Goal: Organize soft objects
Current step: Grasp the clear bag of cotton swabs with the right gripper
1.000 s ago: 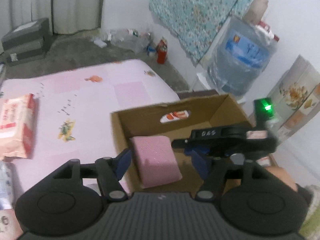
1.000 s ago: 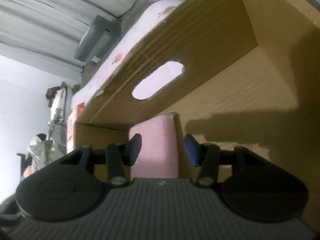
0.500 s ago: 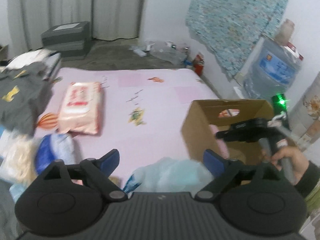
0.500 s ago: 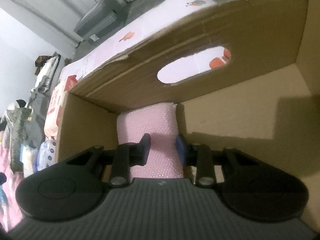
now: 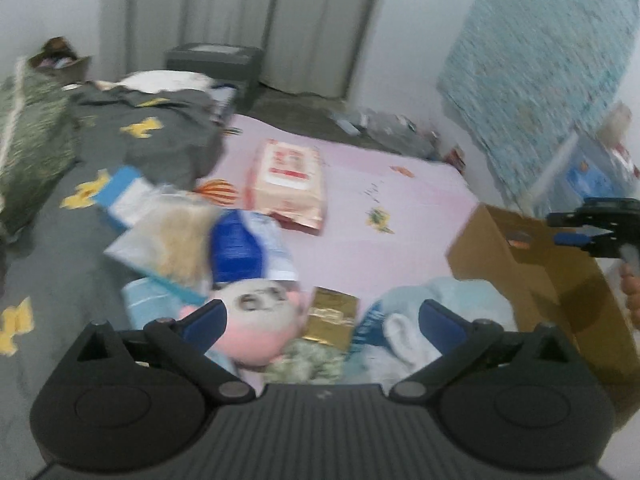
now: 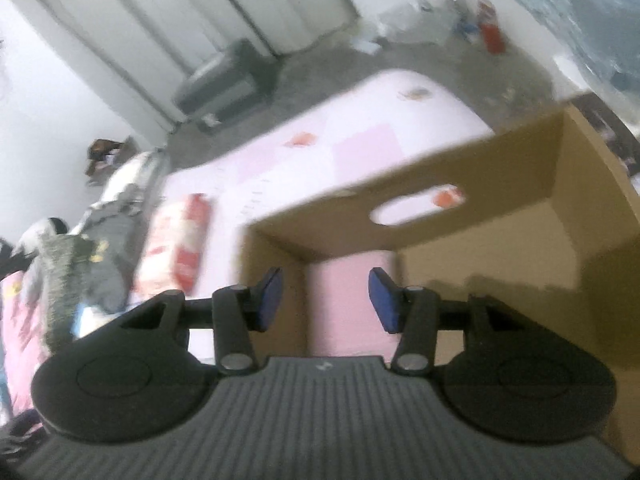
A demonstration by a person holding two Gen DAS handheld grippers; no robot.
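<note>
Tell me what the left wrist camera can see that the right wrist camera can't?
Only the left wrist view shows the pile of soft things up close: a pink plush toy, a gold packet, light blue cloth and a blue-and-white bag. Its left hand-held gripper is opening, with nothing gripped.

Only the right wrist view looks inside the cardboard box, where a pink foam block sits. The right hand-held gripper is opening above it.

Both show the box, the pink bed sheet and the red-and-white pack.

Matt brown cardboard box (image 6: pixel 500 248), glossy plastic wipes pack (image 5: pixel 286 182), plush toy (image 5: pixel 256 320).
</note>
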